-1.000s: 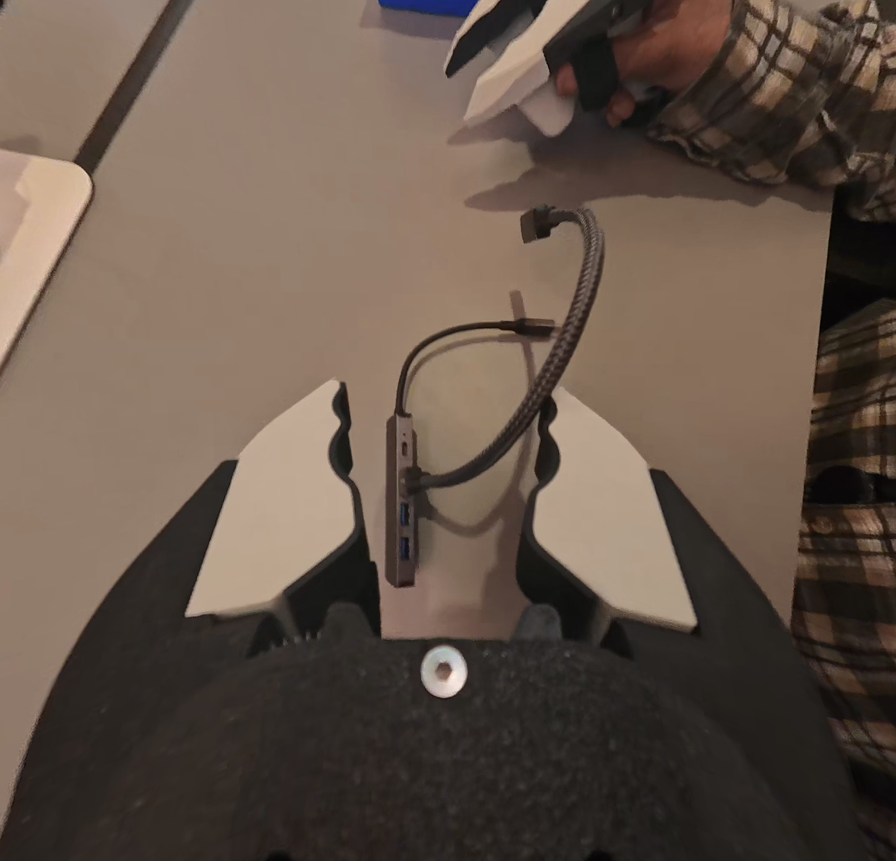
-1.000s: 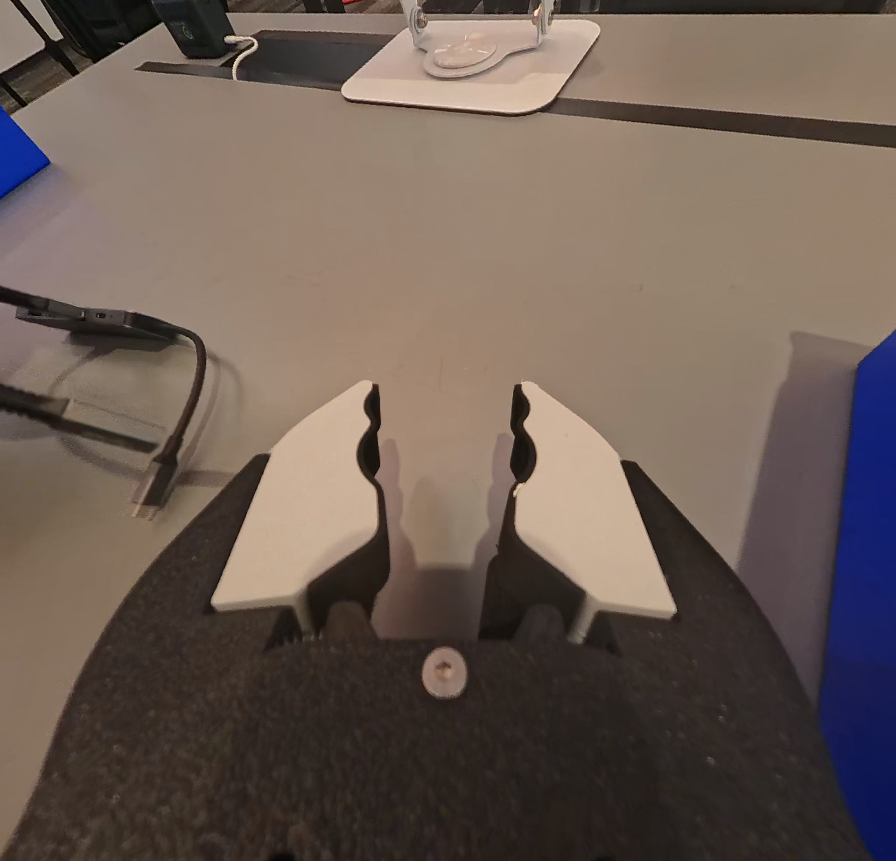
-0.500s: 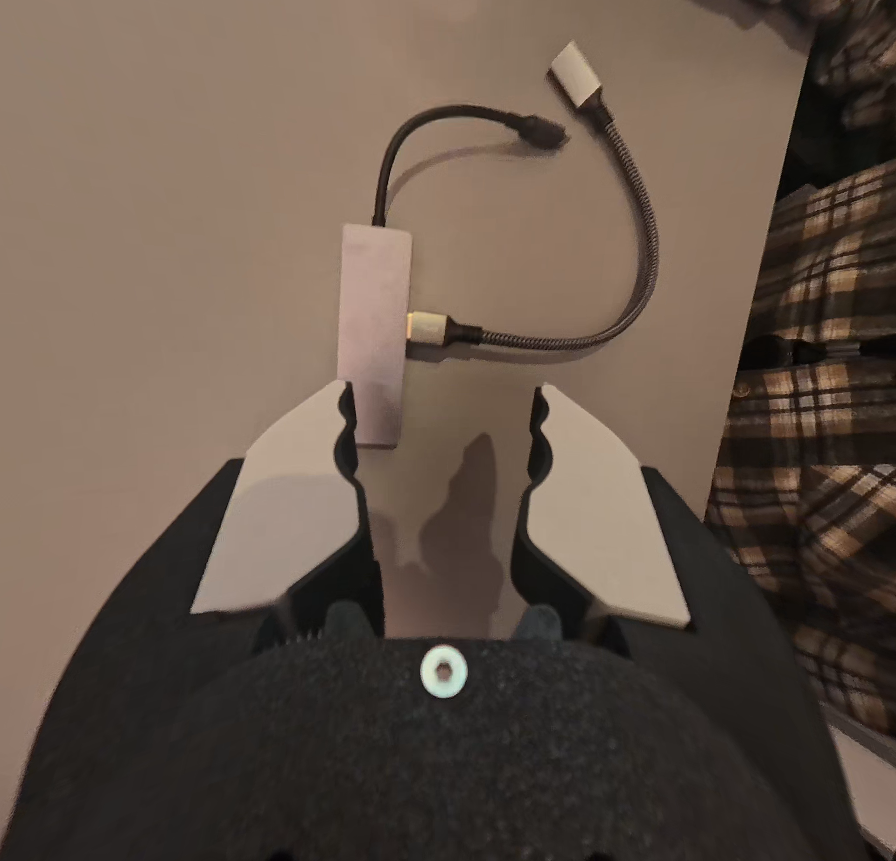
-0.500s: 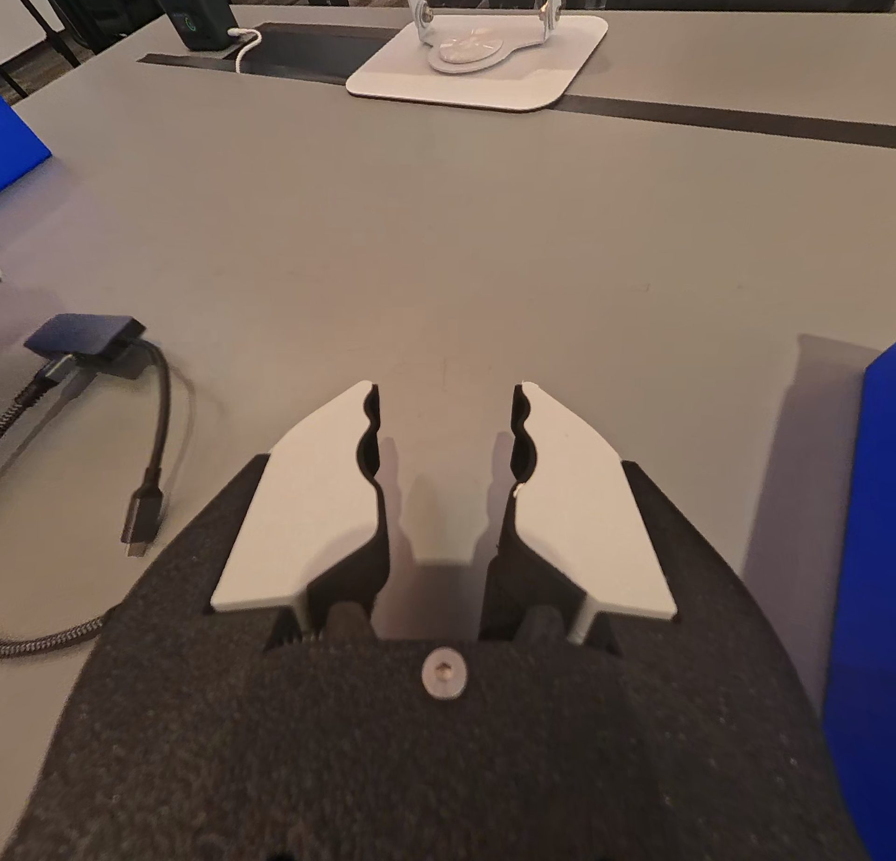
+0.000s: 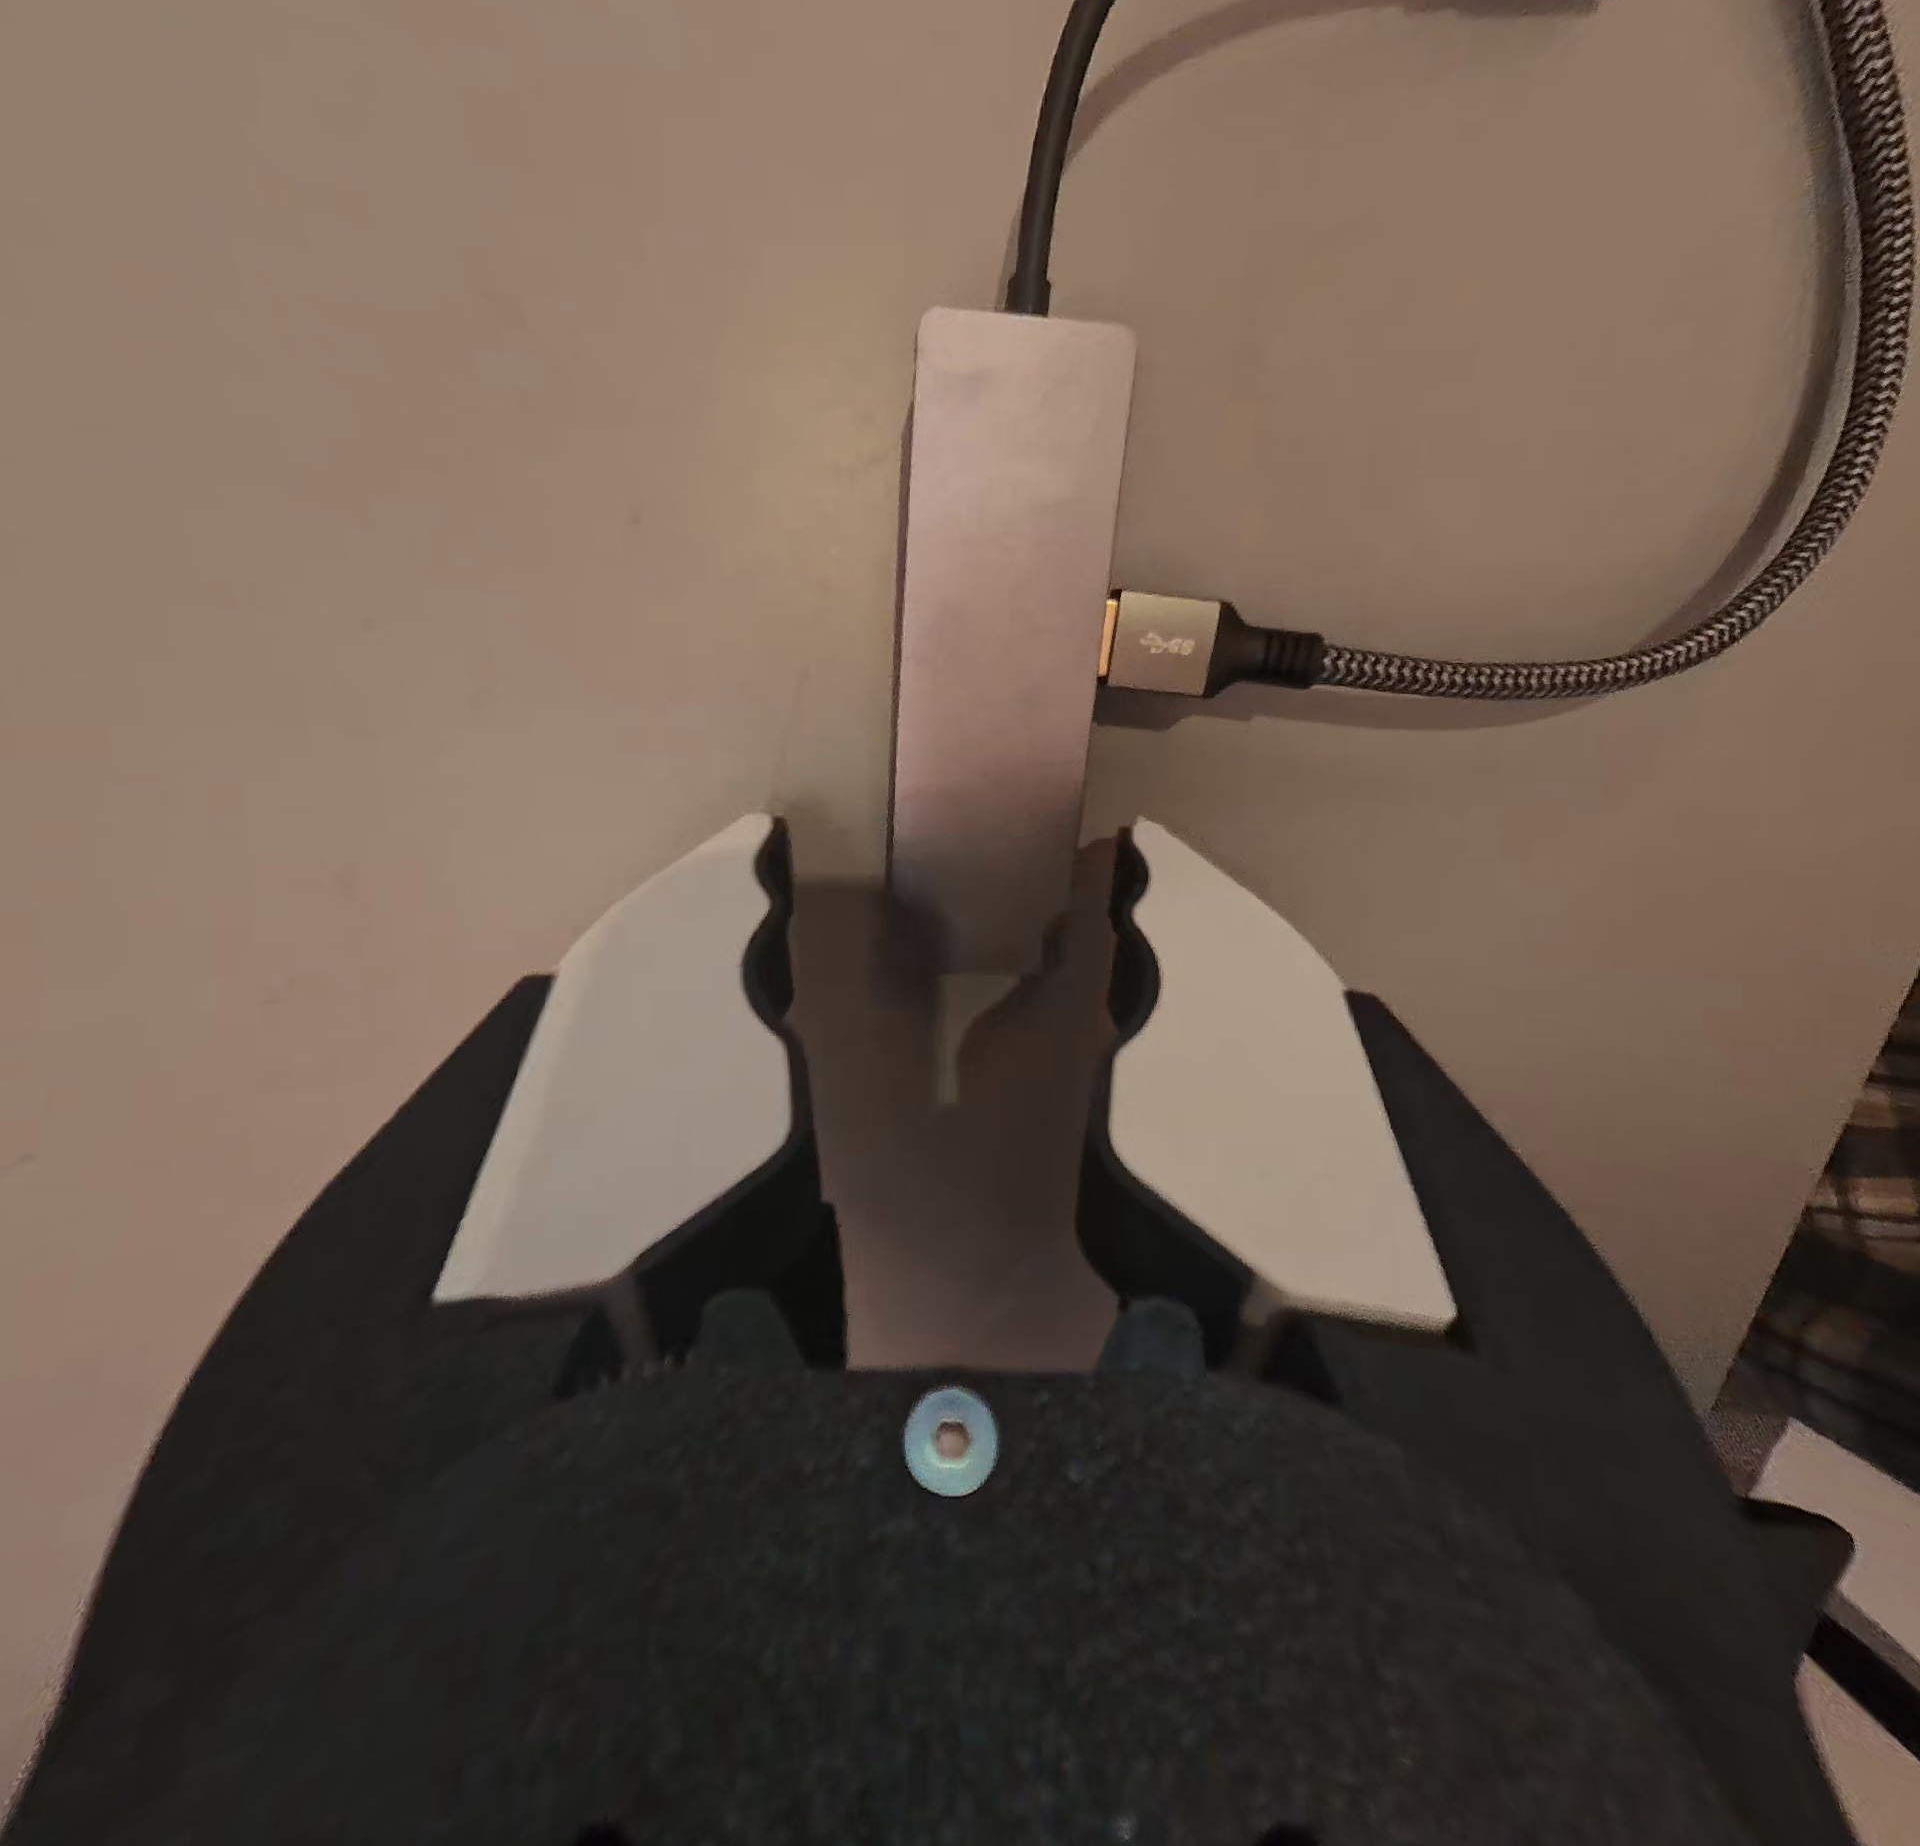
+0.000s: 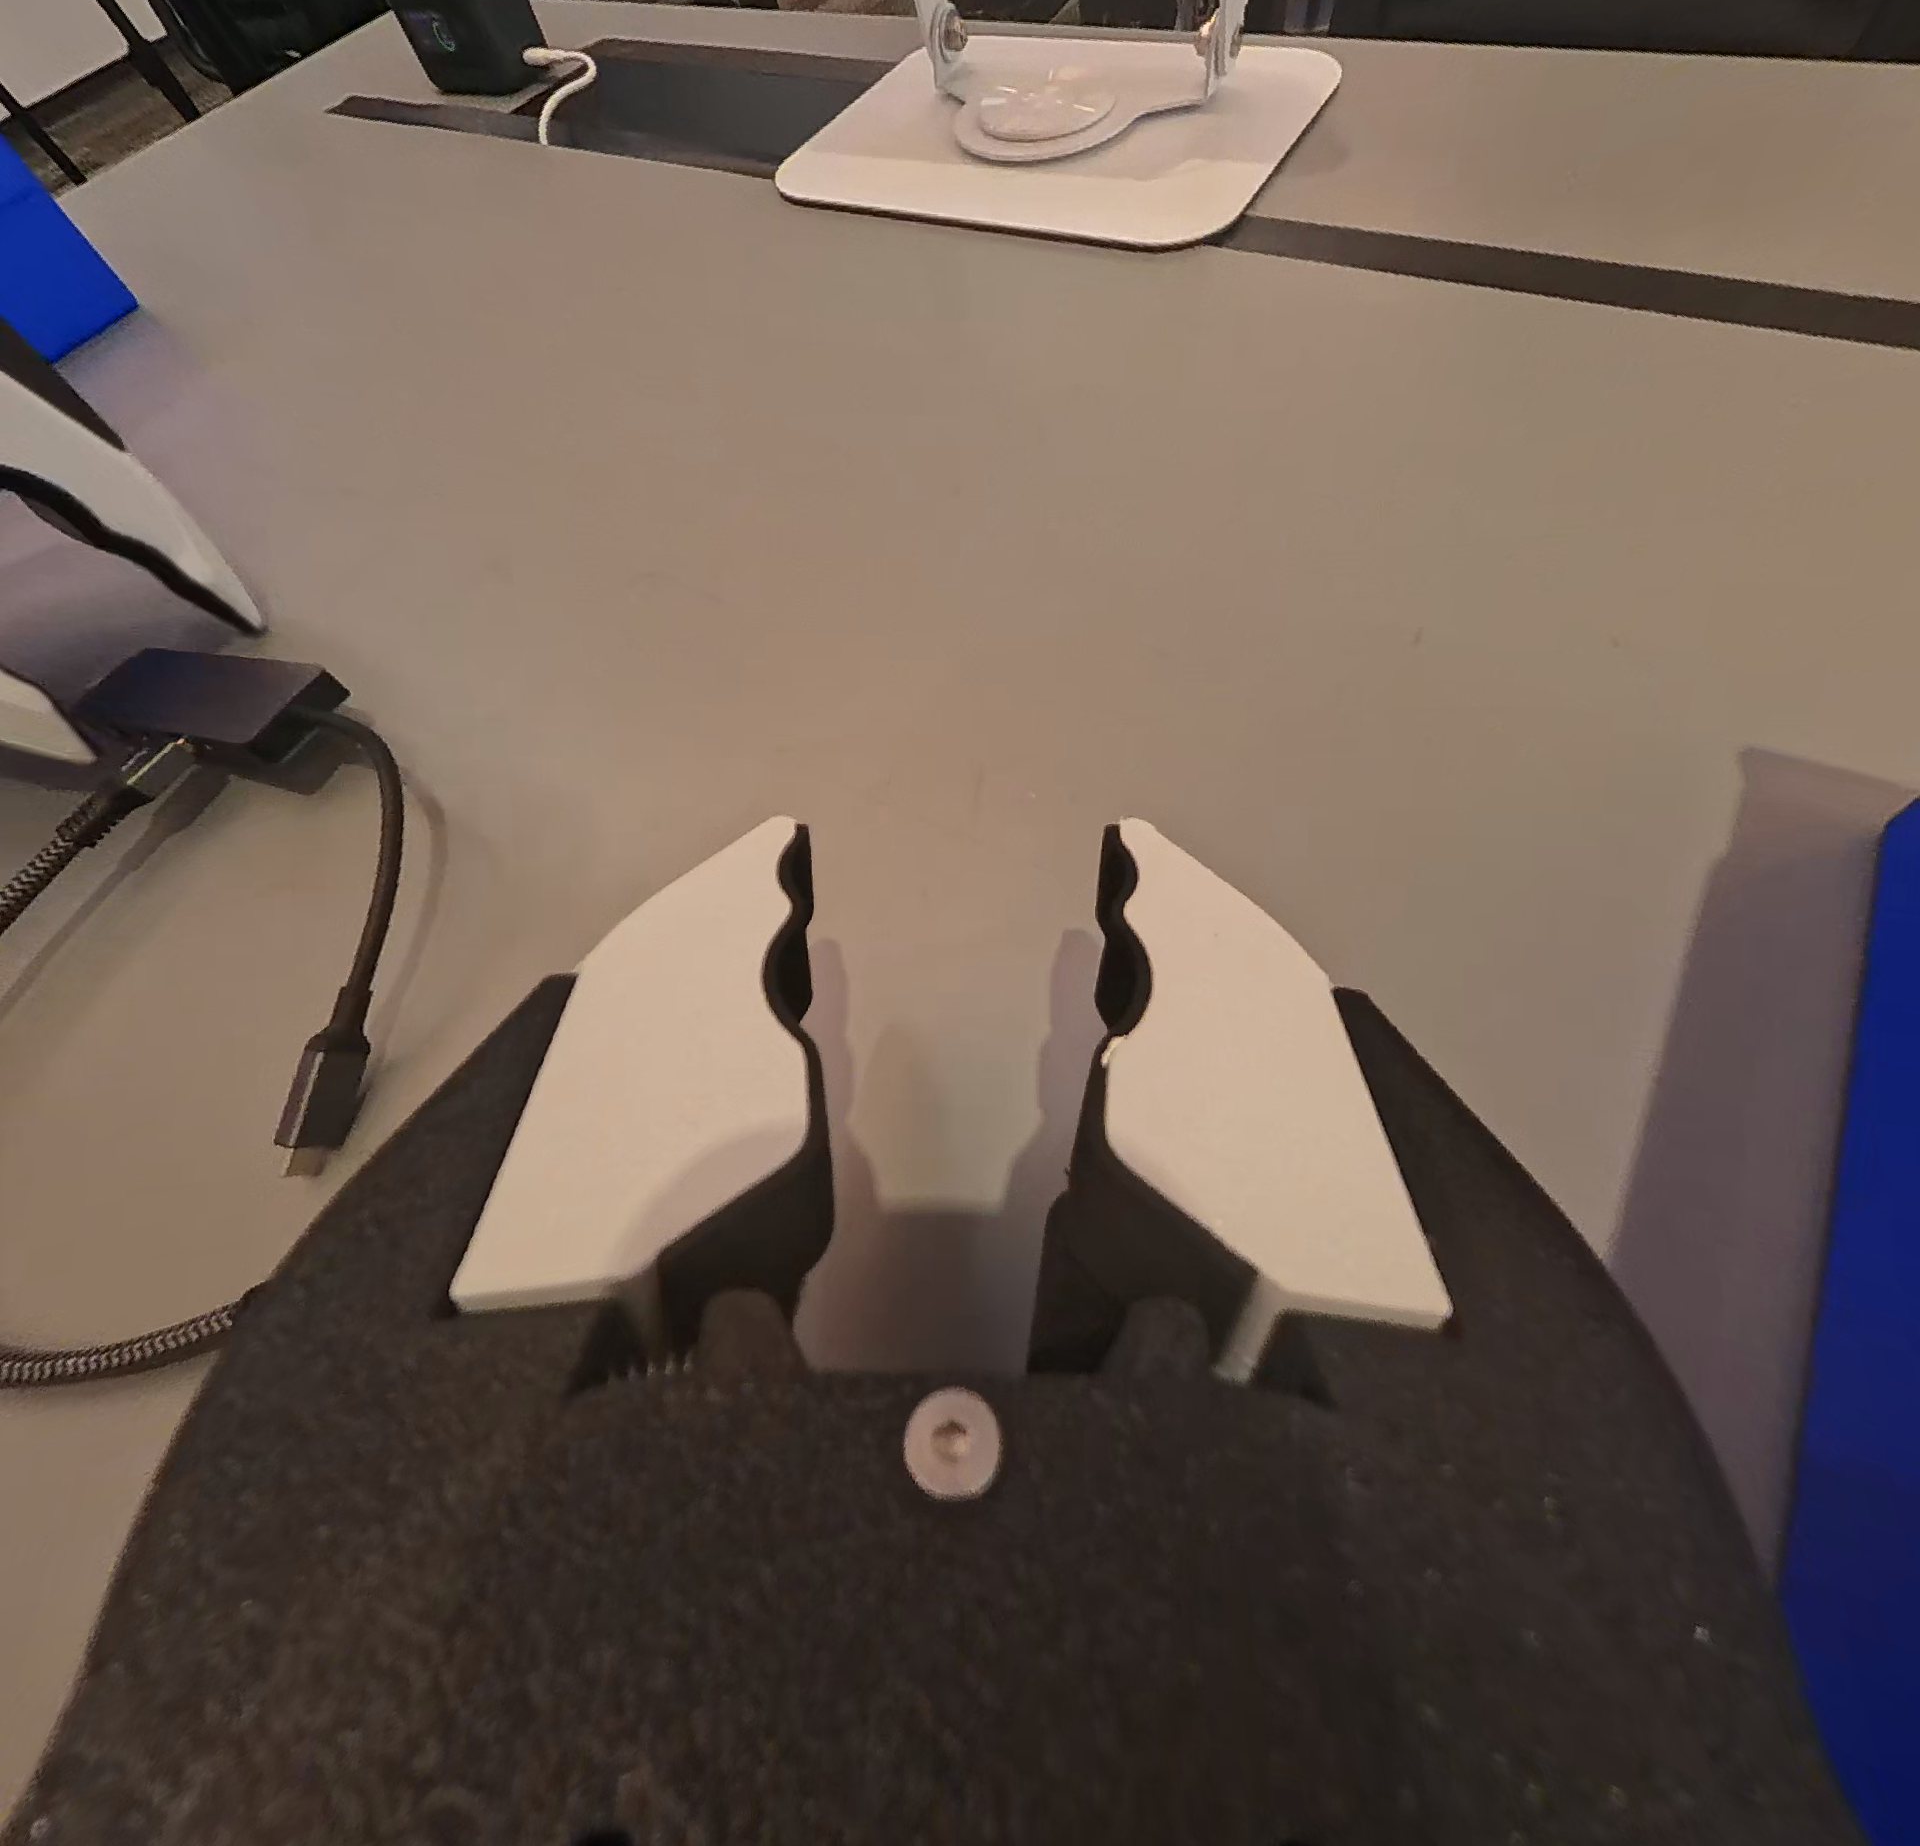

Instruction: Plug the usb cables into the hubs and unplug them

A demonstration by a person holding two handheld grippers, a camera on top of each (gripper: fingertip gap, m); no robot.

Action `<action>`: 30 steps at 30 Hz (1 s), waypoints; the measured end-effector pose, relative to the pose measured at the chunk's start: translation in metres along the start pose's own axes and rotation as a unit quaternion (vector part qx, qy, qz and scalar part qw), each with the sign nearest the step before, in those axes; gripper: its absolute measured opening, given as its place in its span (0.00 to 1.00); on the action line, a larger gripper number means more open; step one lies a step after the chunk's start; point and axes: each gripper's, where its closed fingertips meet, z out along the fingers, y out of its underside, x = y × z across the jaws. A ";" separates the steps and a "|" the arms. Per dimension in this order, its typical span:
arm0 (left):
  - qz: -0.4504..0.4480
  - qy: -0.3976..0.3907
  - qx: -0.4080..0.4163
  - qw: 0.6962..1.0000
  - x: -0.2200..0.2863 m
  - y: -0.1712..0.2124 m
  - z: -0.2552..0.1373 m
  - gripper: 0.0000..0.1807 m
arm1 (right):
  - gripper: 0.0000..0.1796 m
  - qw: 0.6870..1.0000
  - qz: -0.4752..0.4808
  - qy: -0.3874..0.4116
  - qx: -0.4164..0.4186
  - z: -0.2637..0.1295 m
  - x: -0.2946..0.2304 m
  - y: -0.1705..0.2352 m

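Note:
A slim grey USB hub (image 5: 997, 633) lies flat on the grey table. A braided cable (image 5: 1558, 669) is plugged into its right side by a gold-grey plug (image 5: 1164, 656). The hub's own black lead (image 5: 1055, 123) runs off its far end. My left gripper (image 5: 951, 840) is open, low over the table, with the hub's near end between its fingers and gaps on both sides. In the right wrist view the hub (image 6: 208, 700) sits at the far left with its lead's loose plug (image 6: 322, 1090). My right gripper (image 6: 954, 835) is open and empty above the table.
A white stand on a white plate (image 6: 1060, 134) and a black charger (image 6: 457, 4) sit at the table's far side. Blue boxes stand at the right (image 6: 1860, 1381) and far left (image 6: 52, 248). The table edge and a plaid sleeve (image 5: 1870, 1173) lie right of the hub. There is about 30 cm between the tips of the two grippers.
My left gripper has dropped and moved forward, so the hub's near end now lies between its open fingers. The hub, upright on its edge a second ago, lies flat. The right gripper has barely moved.

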 end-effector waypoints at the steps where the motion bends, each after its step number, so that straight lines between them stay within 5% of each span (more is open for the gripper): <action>1: 0.002 -0.004 0.001 1.000 0.000 -0.001 0.001 0.29 | 0.29 1.000 0.000 0.000 0.001 0.000 0.000 0.000; 5: 0.019 -0.019 0.012 1.000 0.003 -0.007 0.006 0.18 | 0.29 1.000 -0.002 -0.003 0.005 0.001 -0.003 -0.001; 10: -0.021 -0.060 0.033 0.997 0.003 -0.013 0.009 0.18 | 0.28 0.999 0.008 -0.027 0.020 0.003 -0.022 -0.009; 17: -0.127 -0.121 0.187 0.967 -0.019 -0.029 -0.021 0.18 | 0.28 0.980 0.085 -0.180 0.021 -0.008 -0.117 -0.048; 23: -0.142 -0.193 0.287 0.927 -0.017 -0.055 -0.063 0.18 | 0.31 0.937 0.201 -0.286 -0.017 0.016 -0.168 -0.080; 30: -0.136 -0.229 0.353 0.897 -0.008 -0.059 -0.086 0.18 | 0.31 0.852 0.378 -0.356 -0.074 0.056 -0.181 -0.069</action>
